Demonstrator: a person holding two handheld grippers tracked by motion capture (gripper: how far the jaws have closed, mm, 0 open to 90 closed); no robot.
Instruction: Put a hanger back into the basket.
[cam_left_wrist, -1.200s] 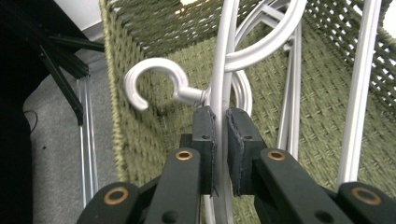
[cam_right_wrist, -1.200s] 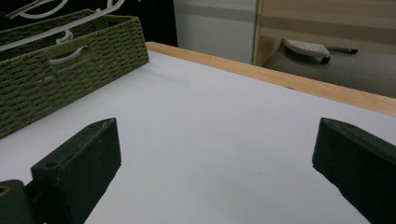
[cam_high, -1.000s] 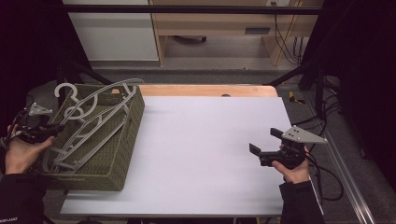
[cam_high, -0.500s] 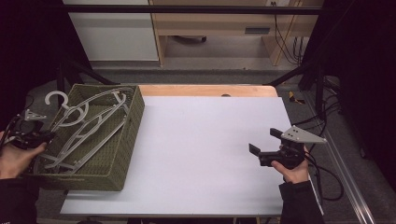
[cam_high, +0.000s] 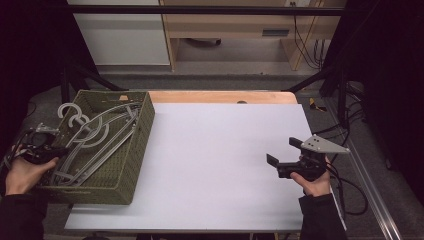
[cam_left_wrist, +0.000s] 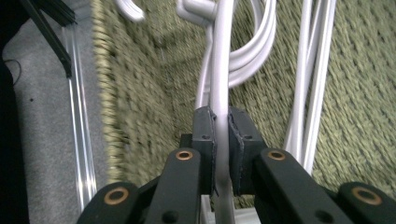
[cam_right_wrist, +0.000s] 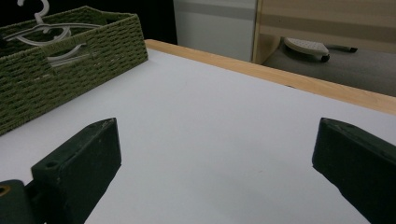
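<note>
1. Several grey hangers (cam_high: 95, 140) lie in the green basket (cam_high: 131, 165) at the left side of the table (cam_high: 220, 150); their hooks point to the far left corner of the basket.
2. Your left gripper (cam_high: 42, 150) is at the left wall of the basket, near its front corner, and your left hand (cam_high: 22, 172) holds it from below.
3. In the left gripper view, the jaws pinch one hanger bar (cam_left_wrist: 221, 93) tightly; the bar runs straight up between the two pads (cam_left_wrist: 205, 135), over the woven floor of the basket.
4. Your right gripper (cam_high: 287, 160) is well apart from the basket, above the right part of the table, and it points to the left.
5. Its jaws are spread wide and nothing is between them; in the right gripper view you see bare white table between the fingertips (cam_right_wrist: 88, 149).
</note>
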